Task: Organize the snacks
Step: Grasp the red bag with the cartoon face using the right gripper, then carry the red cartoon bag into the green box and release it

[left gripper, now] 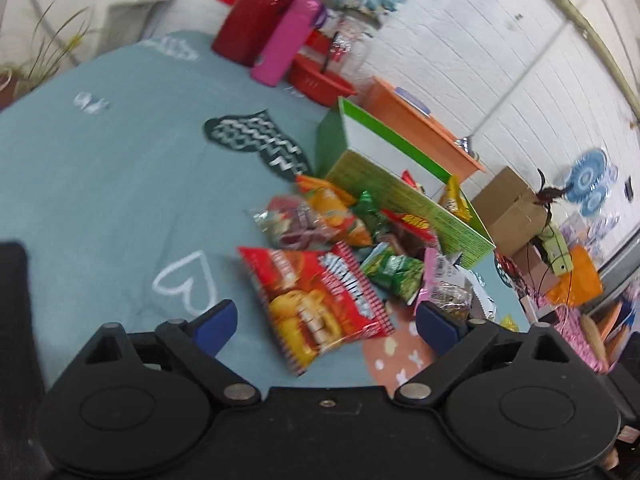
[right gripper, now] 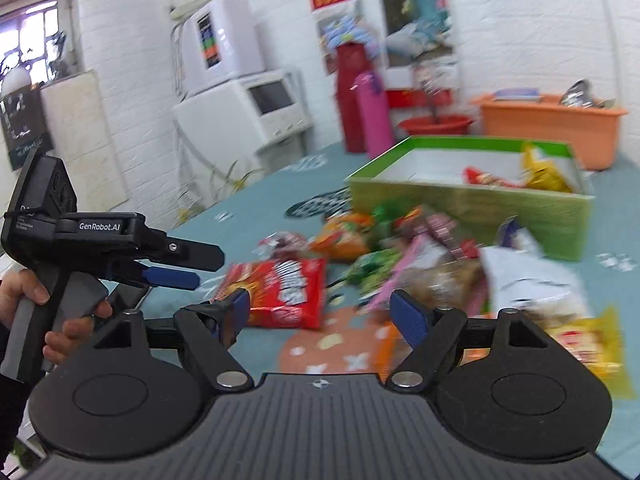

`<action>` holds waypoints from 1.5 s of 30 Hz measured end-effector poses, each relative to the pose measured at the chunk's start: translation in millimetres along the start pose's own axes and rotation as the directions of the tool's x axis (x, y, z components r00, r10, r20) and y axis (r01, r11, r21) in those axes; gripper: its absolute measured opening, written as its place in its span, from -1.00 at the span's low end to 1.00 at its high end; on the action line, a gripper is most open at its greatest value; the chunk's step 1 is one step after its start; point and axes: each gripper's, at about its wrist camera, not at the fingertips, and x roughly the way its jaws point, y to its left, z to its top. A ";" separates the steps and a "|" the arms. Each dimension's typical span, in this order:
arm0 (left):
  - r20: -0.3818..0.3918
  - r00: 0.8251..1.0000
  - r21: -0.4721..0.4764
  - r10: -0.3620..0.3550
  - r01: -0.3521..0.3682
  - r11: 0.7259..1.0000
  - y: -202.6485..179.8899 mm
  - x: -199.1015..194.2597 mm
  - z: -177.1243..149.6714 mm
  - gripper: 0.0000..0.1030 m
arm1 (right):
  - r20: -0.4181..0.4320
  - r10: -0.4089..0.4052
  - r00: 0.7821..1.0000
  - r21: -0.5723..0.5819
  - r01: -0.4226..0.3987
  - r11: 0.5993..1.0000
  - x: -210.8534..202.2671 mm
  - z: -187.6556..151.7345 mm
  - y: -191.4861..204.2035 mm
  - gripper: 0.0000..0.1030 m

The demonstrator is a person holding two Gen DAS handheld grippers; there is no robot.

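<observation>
Your left gripper [left gripper: 326, 326] hangs with its jaws spread wide and nothing between them, and the red snack bag [left gripper: 316, 304] lies flat on the teal tablecloth [left gripper: 100, 160] straight ahead of it, its near end already between the blue fingertips [left gripper: 218, 322]; judging from the left wrist view, the bag's long axis runs slantwise from that near end away toward the green box [left gripper: 404, 196], so a squarer wrist would likely give you a cleaner pinch; your right gripper [right gripper: 320, 314] is likewise parted and empty, hovering just above the cloth, with the same red bag ahead and slightly to its left; the left one looks the nearer of the two to the bag; in the right wrist view your hand [right gripper: 52, 320] wraps the left tool's grey handle, and the tool points level toward the pile; the rest of the packets, orange, green and pink among them, lie heaped between the red bag and the box's near wall; a few packets already sit inside the box, so sorting looks barely begun.
</observation>
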 end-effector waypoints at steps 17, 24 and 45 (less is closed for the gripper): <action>-0.058 0.994 -0.029 -0.088 0.086 0.996 24.7 25.7 4.0 0.04 | -0.145 0.057 0.988 0.092 -0.043 0.995 75.7 -2.8 7.6 0.59; -0.032 0.996 -0.035 -0.084 0.083 0.996 22.9 28.4 1.8 -0.04 | -0.126 0.053 0.991 0.131 -0.037 0.991 80.2 -5.2 2.5 0.64; 0.086 0.970 0.154 -0.229 0.215 0.965 -76.1 45.8 91.0 -0.18 | 0.144 -0.080 0.986 -0.051 0.088 0.995 27.7 85.4 -17.1 0.02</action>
